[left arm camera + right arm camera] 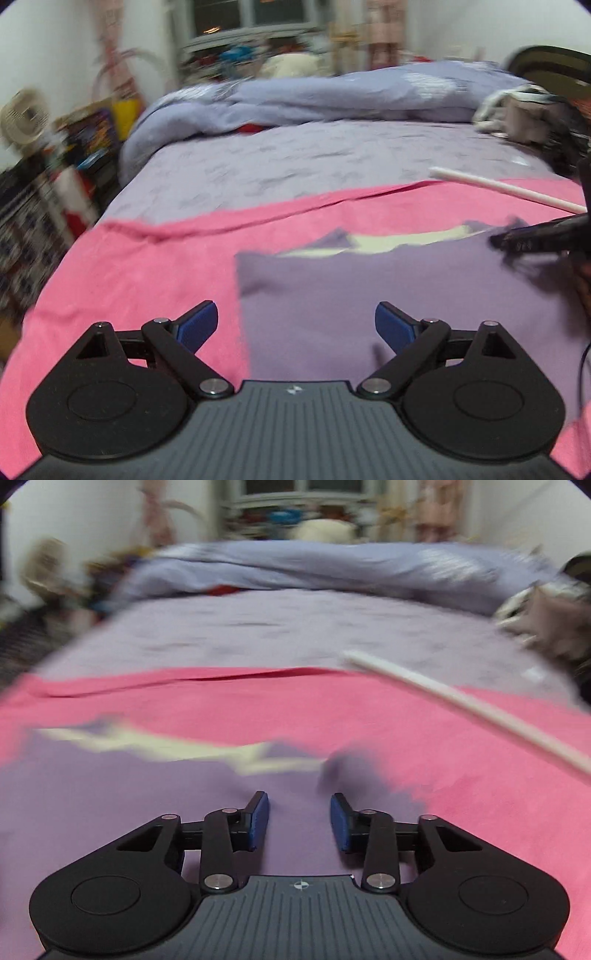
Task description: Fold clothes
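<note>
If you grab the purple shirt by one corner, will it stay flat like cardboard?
Probably not. The purple shirt lies limp and flat on the pink blanket, so it looks thin and floppy and would likely droop. It also seems light, and might slide across the blanket if pushed.

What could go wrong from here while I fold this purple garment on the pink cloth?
1. Both hand-held grippers, left and right, are open just above the purple garment; a deep pinch might also catch the pink cloth underneath.
2. The white stick lies across the pink cloth's far right side; a wide sweep could knock it.
3. Both views are motion-blurred, so fast movement may wrinkle the flat fabric.
</note>
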Demonstrator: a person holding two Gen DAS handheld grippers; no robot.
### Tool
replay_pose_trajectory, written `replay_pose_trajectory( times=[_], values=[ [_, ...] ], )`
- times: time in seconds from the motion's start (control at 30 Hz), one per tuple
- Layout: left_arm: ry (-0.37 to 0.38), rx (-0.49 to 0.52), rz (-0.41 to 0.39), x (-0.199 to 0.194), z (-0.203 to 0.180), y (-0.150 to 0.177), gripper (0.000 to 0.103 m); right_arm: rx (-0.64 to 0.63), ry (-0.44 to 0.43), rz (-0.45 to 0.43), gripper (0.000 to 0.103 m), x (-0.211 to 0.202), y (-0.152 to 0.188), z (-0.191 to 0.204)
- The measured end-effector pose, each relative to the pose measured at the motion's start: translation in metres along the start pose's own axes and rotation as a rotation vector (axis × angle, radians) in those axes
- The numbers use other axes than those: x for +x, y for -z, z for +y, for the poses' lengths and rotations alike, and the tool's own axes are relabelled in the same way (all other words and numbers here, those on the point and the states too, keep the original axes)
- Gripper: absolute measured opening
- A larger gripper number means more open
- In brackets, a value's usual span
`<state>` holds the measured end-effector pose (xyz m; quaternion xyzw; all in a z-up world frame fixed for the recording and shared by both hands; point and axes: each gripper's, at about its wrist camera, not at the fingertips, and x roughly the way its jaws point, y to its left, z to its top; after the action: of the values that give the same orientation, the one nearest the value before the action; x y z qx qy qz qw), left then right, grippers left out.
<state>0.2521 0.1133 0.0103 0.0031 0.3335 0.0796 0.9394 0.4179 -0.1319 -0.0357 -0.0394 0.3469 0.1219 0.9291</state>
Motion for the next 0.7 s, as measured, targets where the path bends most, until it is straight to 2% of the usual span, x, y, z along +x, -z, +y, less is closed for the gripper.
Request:
replay_pose_trajectory(
  times=[0.1,0.17,0.2,0.23,0.3,0.37,0.4,0.47,0.6,0.7],
  values=[
    [-0.028,-0.082,0.044,0.015,0.021,0.015,0.094,0.024,0.109,-0.037,0.033,0.004,-0.01,-0.005],
    [-0.043,-0.108,0.009,0.006,0.035,0.018,0.093,0.032,0.188,-0.067,0.032,0.0,-0.017,-0.007],
    [-0.052,-0.121,-0.015,0.001,0.042,0.019,0.093,0.025,0.19,-0.091,0.032,-0.007,-0.015,-0.005],
    [-0.061,-0.134,-0.039,-0.005,0.049,0.021,0.094,0.0,0.121,-0.116,0.032,-0.024,-0.008,0.003],
    [-0.134,-0.145,-0.051,-0.013,0.057,0.026,0.094,-0.044,-0.056,-0.117,0.032,-0.054,0.003,0.028],
    [-0.179,-0.126,-0.047,-0.018,0.06,0.03,0.094,-0.114,-0.235,-0.076,0.032,-0.072,0.011,0.065],
    [-0.178,-0.115,-0.045,-0.019,0.06,0.031,0.094,-0.139,-0.275,-0.062,0.032,-0.071,0.01,0.081],
    [-0.153,-0.091,-0.051,-0.022,0.057,0.031,0.094,-0.136,-0.264,-0.047,0.031,-0.051,0.0,0.097],
    [-0.106,-0.02,-0.112,-0.033,0.046,0.031,0.095,-0.13,-0.241,-0.019,0.029,-0.012,-0.02,0.129],
    [-0.161,0.022,-0.075,-0.022,0.041,0.033,0.097,-0.125,-0.224,0.003,0.032,0.017,-0.035,0.153]
  ],
)
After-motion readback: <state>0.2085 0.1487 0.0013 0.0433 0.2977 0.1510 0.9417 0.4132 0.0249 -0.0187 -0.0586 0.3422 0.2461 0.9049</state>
